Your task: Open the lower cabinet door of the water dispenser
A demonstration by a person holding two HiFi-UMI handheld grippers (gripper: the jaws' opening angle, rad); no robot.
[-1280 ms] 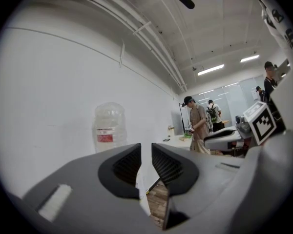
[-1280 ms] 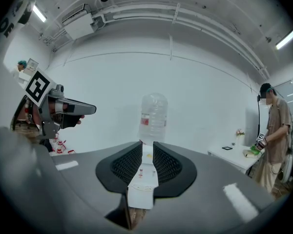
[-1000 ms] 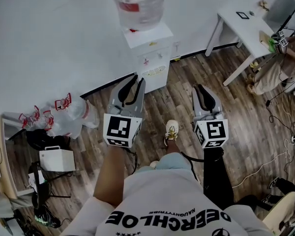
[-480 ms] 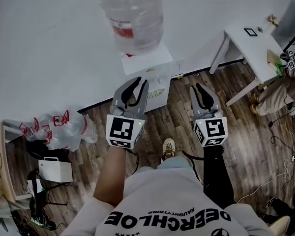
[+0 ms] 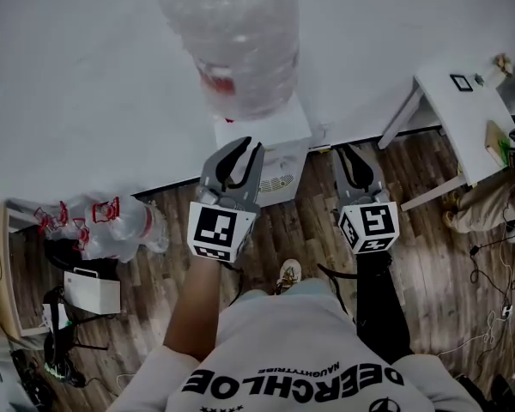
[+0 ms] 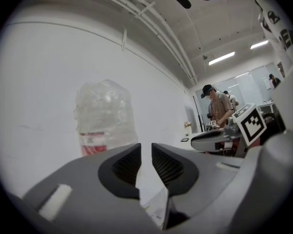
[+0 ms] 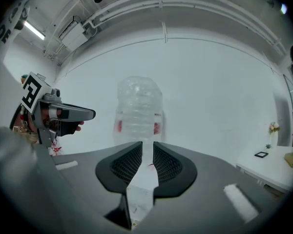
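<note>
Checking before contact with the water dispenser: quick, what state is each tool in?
Left grey two-jaw tool: narrowly open, holding nothing.
Right grey two-jaw tool: narrowly open, holding nothing.

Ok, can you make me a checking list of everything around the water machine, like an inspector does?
Surface: wooden floor, the person's shoe on it.
Job's things: white water dispenser against the wall, big bottle on top; lower door hard to see from here.
Clutter: clear jugs and a white box at the left.
Grippers: left gripper and right gripper both empty, slightly open, pointing at the dispenser.
Cables: loose cables on the floor, right.
Surroundings: white wall, white table.
</note>
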